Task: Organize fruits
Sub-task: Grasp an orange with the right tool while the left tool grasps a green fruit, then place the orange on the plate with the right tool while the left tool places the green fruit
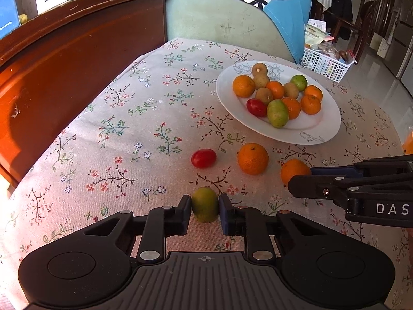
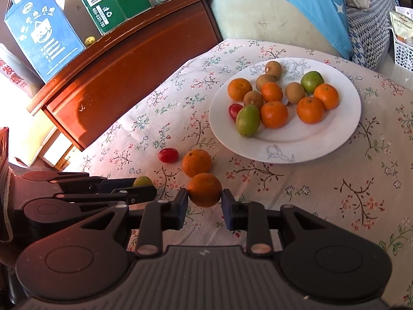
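Pinching: left tool on green fruit | right tool on orange | blue carton seen right-wrist only

White plate; floral tablecloth; green fruit.

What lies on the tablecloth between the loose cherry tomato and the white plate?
Only bare floral tablecloth separates cherry tomato and plate, in both wrist views.
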Tool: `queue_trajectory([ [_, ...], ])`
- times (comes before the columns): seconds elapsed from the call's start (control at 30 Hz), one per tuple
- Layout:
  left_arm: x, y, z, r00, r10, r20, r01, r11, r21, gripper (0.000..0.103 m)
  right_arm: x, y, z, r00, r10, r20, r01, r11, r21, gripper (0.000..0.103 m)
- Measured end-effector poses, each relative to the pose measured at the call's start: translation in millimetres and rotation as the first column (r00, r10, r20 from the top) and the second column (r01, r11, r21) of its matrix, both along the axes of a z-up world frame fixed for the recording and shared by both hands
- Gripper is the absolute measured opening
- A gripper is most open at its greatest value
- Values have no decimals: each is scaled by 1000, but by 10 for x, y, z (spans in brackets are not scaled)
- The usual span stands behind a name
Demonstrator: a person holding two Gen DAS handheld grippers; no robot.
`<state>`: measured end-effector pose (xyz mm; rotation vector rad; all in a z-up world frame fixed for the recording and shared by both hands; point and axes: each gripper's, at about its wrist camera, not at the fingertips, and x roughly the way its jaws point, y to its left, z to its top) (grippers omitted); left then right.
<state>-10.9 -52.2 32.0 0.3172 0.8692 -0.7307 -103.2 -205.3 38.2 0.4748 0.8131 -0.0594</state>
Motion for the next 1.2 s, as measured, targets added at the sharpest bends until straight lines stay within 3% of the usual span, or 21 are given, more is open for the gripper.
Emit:
queue_trajectory([
  [0.27,24,-72,303,999,16,31,-11,992,-128,21,-45,-166,234,996,-50,70,48,998,26,28],
  [0.63,50,-545,520,999,-26,27,32,967,-253,21,-14,-706,619,978,-140,154,141,990,6,28],
  [0.87,11,-852,513,998,-66,21,69,960,-272,21,143,-968,647,974,-153,165,158,987,-17,28],
  [1.2,72,-1143,289,995,-96,-11,91,965,-244,21,481,-1211,422,981,-149,127,151,988,-9,28],
])
